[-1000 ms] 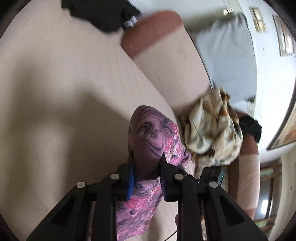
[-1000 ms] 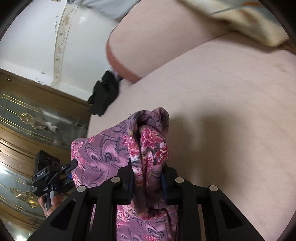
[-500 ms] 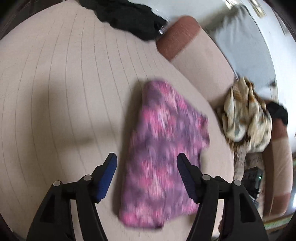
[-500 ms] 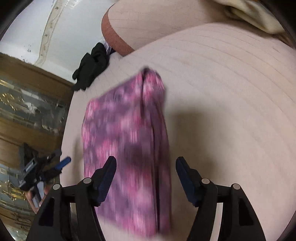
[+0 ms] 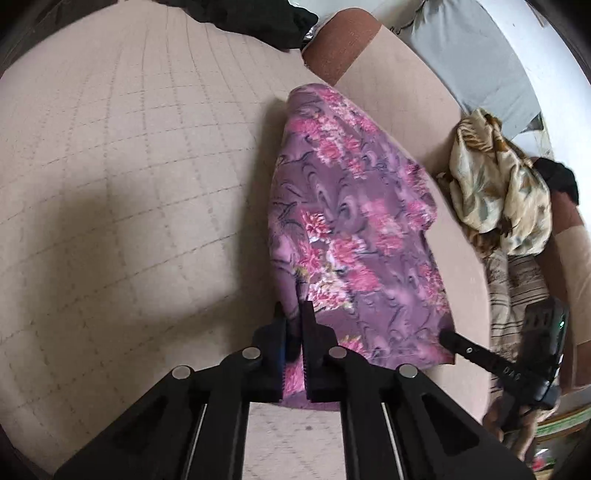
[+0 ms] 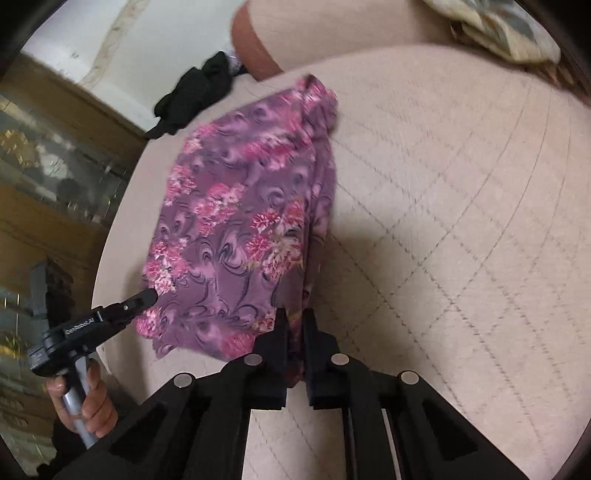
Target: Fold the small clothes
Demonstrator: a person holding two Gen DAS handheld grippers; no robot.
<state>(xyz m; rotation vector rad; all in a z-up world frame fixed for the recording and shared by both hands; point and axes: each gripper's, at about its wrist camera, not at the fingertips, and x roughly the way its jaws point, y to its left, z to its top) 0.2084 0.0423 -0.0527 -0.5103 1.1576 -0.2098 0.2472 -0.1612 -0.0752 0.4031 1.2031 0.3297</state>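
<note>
Left hand-held gripper: jaws drawn narrow, pinching the near edge of the purple floral garment at its left corner; cloth shows between the pads. Right hand-held gripper: jaws likewise narrow, clamped on the near edge of the same garment at its right side, where the fabric is bunched in a fold.

The garment lies spread on the beige quilted cushion, running forward and away from both hand-held grippers, and spans the gap between them. In the left wrist view the right hand-held gripper appears to the right, its tip at the garment's near right corner. In the right wrist view the left hand-held gripper appears to the left, with a hand around its handle.

Beyond the garment, ahead and left of the left hand-held gripper: a black cloth. To the right: a cream patterned cloth heaped against the backrest.
</note>
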